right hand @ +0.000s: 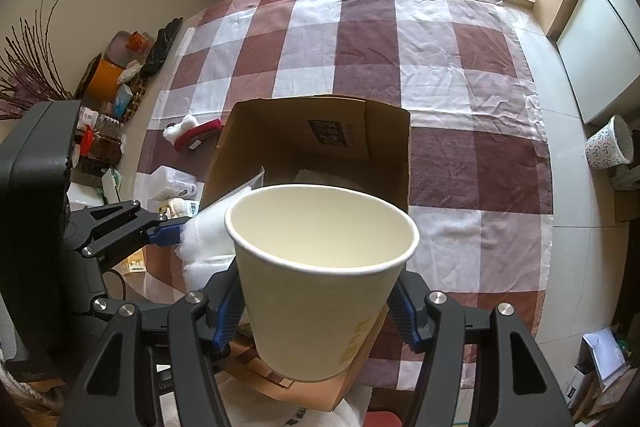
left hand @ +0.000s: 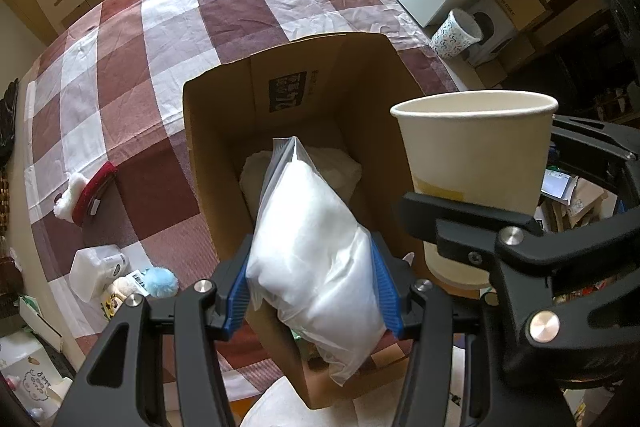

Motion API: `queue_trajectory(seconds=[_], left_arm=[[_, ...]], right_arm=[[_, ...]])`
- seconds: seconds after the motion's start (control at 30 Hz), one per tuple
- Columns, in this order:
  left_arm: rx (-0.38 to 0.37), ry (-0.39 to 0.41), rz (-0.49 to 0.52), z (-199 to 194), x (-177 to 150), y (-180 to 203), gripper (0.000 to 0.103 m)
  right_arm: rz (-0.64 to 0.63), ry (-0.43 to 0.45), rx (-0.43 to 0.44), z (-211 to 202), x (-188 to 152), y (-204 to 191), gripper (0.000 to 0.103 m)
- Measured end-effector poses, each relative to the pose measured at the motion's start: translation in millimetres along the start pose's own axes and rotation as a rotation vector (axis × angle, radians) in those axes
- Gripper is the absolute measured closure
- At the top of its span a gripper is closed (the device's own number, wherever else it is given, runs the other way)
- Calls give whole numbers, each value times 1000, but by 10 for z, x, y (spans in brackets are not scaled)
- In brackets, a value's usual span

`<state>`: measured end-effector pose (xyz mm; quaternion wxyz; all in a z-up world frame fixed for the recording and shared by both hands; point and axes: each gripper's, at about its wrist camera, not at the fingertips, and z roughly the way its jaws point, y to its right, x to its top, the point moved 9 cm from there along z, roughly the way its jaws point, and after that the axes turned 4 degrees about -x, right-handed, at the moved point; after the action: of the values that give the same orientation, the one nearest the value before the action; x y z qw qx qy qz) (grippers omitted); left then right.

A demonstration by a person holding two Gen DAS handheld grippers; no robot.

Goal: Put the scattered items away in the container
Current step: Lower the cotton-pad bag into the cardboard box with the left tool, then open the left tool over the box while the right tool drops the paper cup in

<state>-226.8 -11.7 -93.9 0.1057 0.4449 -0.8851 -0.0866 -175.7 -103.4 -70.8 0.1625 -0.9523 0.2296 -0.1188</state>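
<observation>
While over the box [left hand: 208,131], bag [left hand: 316,227] sits between fingers [left hand: 236,291]

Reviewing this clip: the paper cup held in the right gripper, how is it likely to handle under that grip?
The paper cup looks empty and thin-walled, so it is probably very light and could dent if the right gripper squeezes harder. Its smooth tapered sides might let it slip. Set down upright in the cardboard box, it could tip against the plastic bag.

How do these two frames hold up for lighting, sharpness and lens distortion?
Left wrist: even daylight, sharp, strong fisheye bend along the checked tablecloth; dark vignette in the corners; cardboard box interior shaded. Right wrist: equally sharp, paper cup looms large and hides part of the box, window behind the table blown out.
</observation>
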Motion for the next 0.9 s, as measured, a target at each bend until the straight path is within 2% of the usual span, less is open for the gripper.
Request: queue_trajectory(seconds=[0.3,0.37,0.43,0.5,0.63,0.9], left_arm=[[6,-10,-8,28,15,-22,48],[6,-21,-16,38,6,-35,42],[14,-43,-30,44,-21,-53,30],[30,-51,-27,35,-45,-74,23],[87,-64,-6,5,-89,-106,22],[94,-55,-15,-108,-166,-118,21]], right_arm=[[-18,-16,-8,62,13,-23,39],[-20,-19,-10,66,21,-26,39],[-34,-41,-22,88,11,-33,39],[-45,-57,-34,110,-2,-39,39],[-30,-63,-40,116,-5,-27,38],[-10,-36,-59,15,31,6,37]])
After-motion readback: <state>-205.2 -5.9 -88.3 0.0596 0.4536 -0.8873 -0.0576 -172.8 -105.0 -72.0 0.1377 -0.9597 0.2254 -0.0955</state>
